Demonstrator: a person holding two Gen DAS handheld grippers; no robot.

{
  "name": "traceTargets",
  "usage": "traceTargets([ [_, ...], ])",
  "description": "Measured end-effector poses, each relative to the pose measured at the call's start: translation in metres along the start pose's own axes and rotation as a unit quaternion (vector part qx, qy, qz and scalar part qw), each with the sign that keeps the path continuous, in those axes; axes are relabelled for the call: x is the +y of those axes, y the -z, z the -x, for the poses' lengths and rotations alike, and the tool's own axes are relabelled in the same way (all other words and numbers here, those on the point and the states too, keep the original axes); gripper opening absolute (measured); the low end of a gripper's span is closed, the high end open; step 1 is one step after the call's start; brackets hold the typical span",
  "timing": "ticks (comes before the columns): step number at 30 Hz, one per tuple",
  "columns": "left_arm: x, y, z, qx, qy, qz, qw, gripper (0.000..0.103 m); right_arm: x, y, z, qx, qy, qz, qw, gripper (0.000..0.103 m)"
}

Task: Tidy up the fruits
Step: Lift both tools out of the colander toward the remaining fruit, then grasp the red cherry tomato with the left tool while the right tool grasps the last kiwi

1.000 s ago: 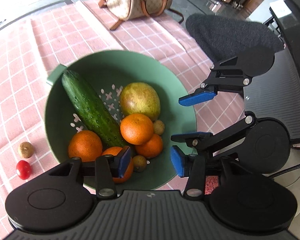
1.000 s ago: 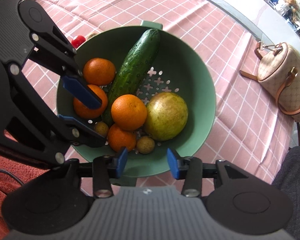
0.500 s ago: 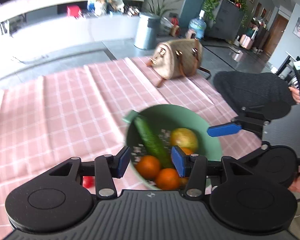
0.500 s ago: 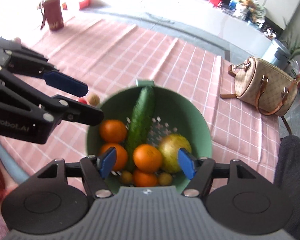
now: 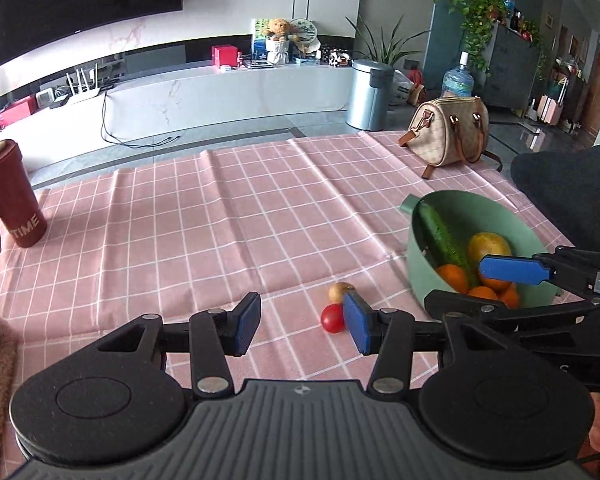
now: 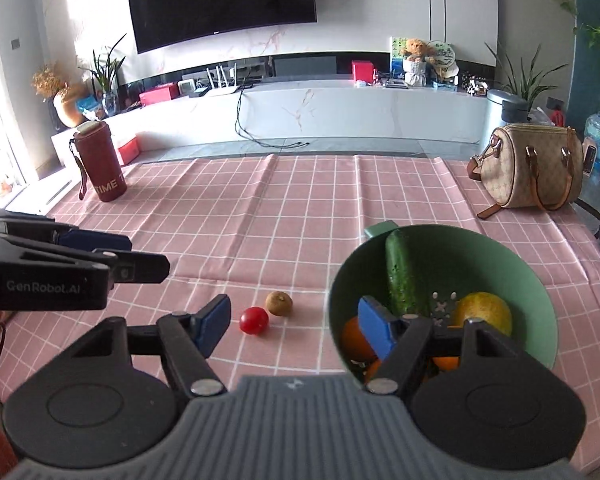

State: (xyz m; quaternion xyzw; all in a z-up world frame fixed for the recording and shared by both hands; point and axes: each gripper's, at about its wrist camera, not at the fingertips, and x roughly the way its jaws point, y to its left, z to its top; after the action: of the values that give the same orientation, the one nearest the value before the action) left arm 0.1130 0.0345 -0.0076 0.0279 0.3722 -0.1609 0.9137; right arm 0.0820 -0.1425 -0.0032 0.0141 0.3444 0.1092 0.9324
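A green colander (image 5: 418, 264) (image 6: 512, 268) on the pink checked cloth holds a cucumber (image 6: 400, 272), several oranges (image 5: 452, 278) and a yellow-green fruit (image 6: 486, 312). A red cherry tomato (image 6: 253, 320) (image 5: 333, 318) and a small brown fruit (image 6: 279, 303) (image 5: 339, 291) lie on the cloth left of the colander. My left gripper (image 5: 302, 326) is open and empty, held above the cloth just left of the tomato. My right gripper (image 6: 294, 326) is open and empty, above the tomato and the colander's near rim.
A red bottle (image 6: 100, 162) stands at the far left of the table. A beige handbag (image 6: 532, 166) sits at the far right. A dark chair back (image 5: 568, 188) is at the right edge. Beyond the table are a white counter and a television.
Both grippers have pulled back and tilted up from over the colander, and their jaws have opened wider. The tomato and brown fruit now lie just ahead of them.
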Motion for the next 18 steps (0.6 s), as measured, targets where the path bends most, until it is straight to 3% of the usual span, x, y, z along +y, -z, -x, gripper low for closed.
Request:
traceTargets([
  [6,0.021,0.024,-0.005,-0.023,0.009,0.029,0.9993,0.055,0.025,0.027,-0.014,-0.010,0.033,-0.005,0.999,0.049],
  [9,0.027,0.027,-0.012,-0.002,0.010,0.032,0.9994,0.047,0.030,0.028,-0.017,-0.011,0.044,0.008,0.999,0.046],
  [15,0.034,0.036,-0.020,0.007,0.038,0.034,0.9987,0.042,0.022,0.028,-0.027,0.000,0.053,-0.016,0.998,0.031],
  [18,0.033,0.040,-0.030,0.019,0.048,0.027,0.9983,0.041,0.019,0.029,-0.034,0.002,0.052,-0.029,0.998,0.029],
])
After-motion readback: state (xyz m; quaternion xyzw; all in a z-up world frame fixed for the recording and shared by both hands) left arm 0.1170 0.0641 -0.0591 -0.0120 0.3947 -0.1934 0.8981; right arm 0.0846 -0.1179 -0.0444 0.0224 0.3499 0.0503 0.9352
